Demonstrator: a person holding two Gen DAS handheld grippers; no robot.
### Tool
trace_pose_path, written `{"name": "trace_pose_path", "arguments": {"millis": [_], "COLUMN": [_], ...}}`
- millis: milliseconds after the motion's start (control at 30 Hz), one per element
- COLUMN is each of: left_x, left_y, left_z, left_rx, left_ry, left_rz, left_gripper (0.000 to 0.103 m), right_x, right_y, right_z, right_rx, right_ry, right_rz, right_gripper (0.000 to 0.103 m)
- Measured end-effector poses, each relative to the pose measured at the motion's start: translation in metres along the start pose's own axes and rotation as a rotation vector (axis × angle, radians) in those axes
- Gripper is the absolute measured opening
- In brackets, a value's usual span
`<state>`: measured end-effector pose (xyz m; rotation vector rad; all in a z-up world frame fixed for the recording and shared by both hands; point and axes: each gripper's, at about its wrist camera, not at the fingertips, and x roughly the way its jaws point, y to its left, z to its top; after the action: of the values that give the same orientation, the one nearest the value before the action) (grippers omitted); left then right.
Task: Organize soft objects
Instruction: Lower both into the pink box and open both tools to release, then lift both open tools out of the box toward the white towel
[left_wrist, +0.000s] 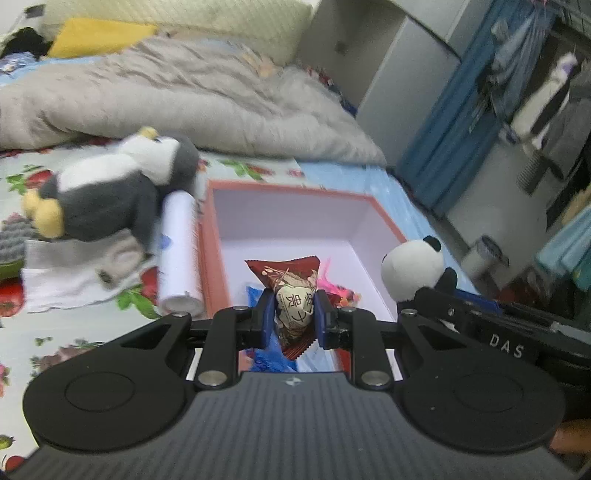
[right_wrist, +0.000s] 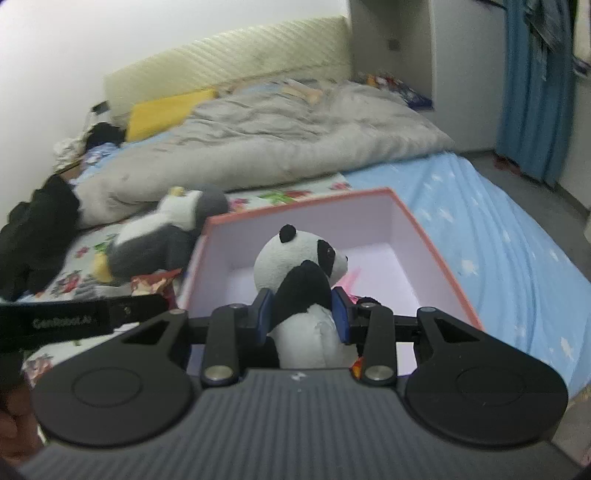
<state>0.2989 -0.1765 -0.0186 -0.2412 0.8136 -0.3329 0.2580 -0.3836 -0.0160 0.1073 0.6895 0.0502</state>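
Left gripper (left_wrist: 295, 317) jaws clamp a snack packet (left_wrist: 295, 295); right gripper (right_wrist: 303, 314) jaws grip a panda plush (right_wrist: 303, 273)

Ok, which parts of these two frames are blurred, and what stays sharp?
Left wrist view: penguin plush and quilt smear with motion; the gripped snack packet stays sharp. Right wrist view: the held panda plush is crisp; the bed background is soft and fisheye-curved.

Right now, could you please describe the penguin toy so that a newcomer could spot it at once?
Find the open red box on the bed. The penguin lies on the flowered sheet just left of it, beside a white roll. Unlike the panda, it is grey with yellow feet, and no gripper holds it.
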Motion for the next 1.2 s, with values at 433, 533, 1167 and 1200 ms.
{"name": "trace_pose_path", "arguments": {"millis": [433, 533, 1167, 1200], "left_x": [0.100, 0.113, 0.009, 0.000], "left_y": [-0.026, -0.024, -0.029, -0.029], "left_z": [0.002, 0.000, 0.004, 0.003], "left_rx": [0.042, 0.042, 0.101, 0.105], "left_ry": [0.191, 0.220, 0.044, 0.032], "left_rz": [-0.012, -0.007, -0.015, -0.012], "left_gripper": [0.027, 0.049, 0.055, 0.055], "right_x": [0.069, 0.077, -0.009, -0.016], "right_y": [-0.050, -0.054, -0.023, -0.019], "right_z": [-0.021, -0.023, -0.011, -0.011], "right_rx": [0.048, 0.069, 0.068, 0.065], "right_ry": [0.172, 0.189, 0.018, 0.006], "right_rz": [-0.072, -0.063, -0.001, 0.004], "right_gripper": [0.040, 0.046, 0.052, 0.052]}}
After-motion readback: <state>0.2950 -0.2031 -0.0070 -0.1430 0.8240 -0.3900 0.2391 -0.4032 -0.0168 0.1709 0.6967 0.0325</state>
